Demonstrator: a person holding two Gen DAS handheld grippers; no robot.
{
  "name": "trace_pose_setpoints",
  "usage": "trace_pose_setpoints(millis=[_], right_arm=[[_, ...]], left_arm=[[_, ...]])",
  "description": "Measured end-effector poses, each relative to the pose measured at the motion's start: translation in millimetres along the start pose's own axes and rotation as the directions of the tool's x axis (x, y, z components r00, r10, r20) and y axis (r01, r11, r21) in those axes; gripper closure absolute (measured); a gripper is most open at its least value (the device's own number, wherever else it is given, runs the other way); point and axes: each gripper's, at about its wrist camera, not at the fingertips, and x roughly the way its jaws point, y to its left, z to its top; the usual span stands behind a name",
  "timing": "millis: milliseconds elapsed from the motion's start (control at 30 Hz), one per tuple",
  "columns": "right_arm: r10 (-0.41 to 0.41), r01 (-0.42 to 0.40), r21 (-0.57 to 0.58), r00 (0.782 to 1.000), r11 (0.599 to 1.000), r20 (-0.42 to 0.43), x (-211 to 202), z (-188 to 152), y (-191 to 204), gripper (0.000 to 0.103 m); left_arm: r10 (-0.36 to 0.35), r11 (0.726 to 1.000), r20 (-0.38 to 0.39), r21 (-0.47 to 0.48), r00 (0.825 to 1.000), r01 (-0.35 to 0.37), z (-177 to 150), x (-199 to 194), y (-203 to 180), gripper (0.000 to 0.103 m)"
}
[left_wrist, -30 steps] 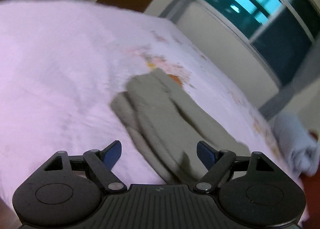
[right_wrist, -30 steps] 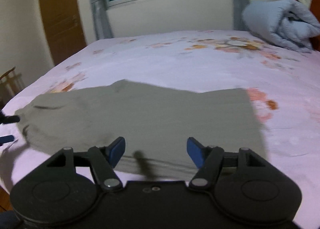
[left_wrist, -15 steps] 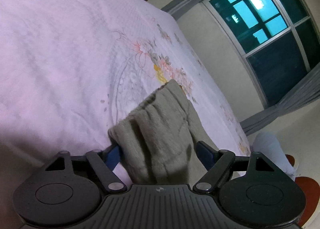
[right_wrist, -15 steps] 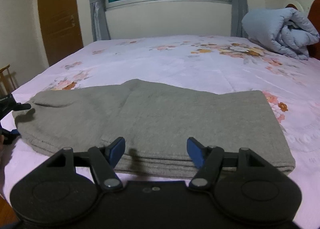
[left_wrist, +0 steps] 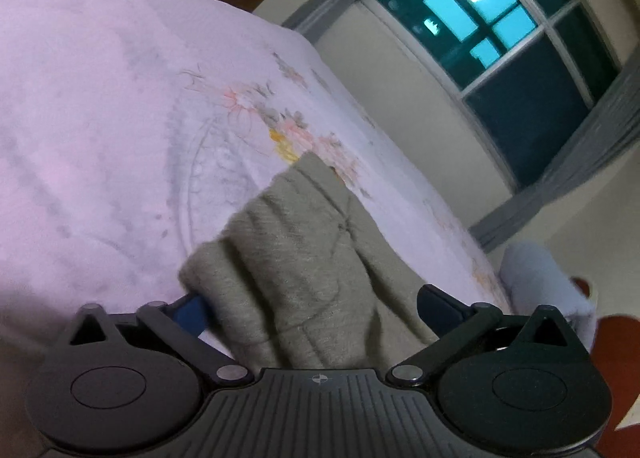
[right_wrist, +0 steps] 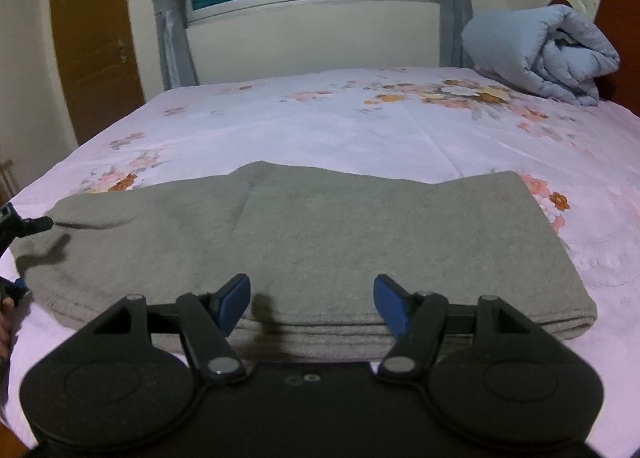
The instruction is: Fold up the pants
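Two hand-held grippers over folded grey pants (right_wrist: 320,242) on bed (right_wrist: 360,130): left hand-held gripper (left_wrist: 312,308) just spread wide astride waistband, unpinched; right hand-held gripper (right_wrist: 312,304) open at near edge
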Motion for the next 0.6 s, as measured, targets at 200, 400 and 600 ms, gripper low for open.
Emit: trace_pose_setpoints(millis=[200, 400, 600], right_arm=[[-0.014, 0.014, 0.018, 1.000, 1.000, -0.006, 6, -2, 4, 0.042], [-0.023, 0.023, 0.003, 1.000, 1.000, -0.008, 11, -2, 10, 0.041], [-0.042, 0.042, -0.022, 0.999, 0.999, -0.022, 22, -5, 17, 0.038]], left_arm=[[0.070, 0.997, 0.009, 0.034, 0.998, -0.070, -1, -5, -1, 0.039], [-0.018, 1.000, -0.010, -0.017, 1.000, 0.018, 0, -8, 20, 0.059], [-0.050, 0.999, 0.013, -0.018, 0.999, 0.050, -3, -16, 20, 0.063]])
